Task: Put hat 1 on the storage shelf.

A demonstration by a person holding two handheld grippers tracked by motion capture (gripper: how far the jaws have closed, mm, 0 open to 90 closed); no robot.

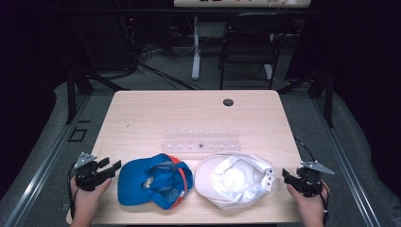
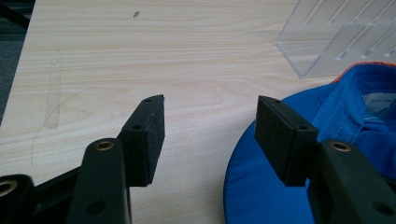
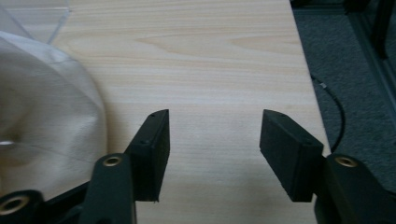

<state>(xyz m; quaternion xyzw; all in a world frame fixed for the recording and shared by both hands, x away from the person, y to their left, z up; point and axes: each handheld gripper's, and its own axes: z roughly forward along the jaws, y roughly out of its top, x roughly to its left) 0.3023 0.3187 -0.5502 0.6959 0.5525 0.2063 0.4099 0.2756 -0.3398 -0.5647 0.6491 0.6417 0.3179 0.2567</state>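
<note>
A blue cap point(image 1: 153, 181) with orange trim lies upside down on the front left of the table, its brim point(image 2: 261, 186) toward the left. A white cap point(image 1: 234, 178) lies upside down beside it on the right, and its pale crown point(image 3: 44, 126) reaches into the right gripper view. My left gripper point(image 1: 109, 166) hovers just left of the blue cap, open, with bare wood between its jaws point(image 2: 210, 135). My right gripper point(image 1: 285, 173) sits just right of the white cap near the table's right edge, open and holding nothing point(image 3: 215, 149).
A clear plastic rack point(image 1: 201, 141) stands behind the two caps at mid-table, and its corner point(image 2: 336, 39) is close to the blue cap. A black grommet point(image 1: 228, 102) sits near the far edge. The table point(image 1: 142, 113) ends just right of my right gripper, over grey floor point(image 3: 355, 70).
</note>
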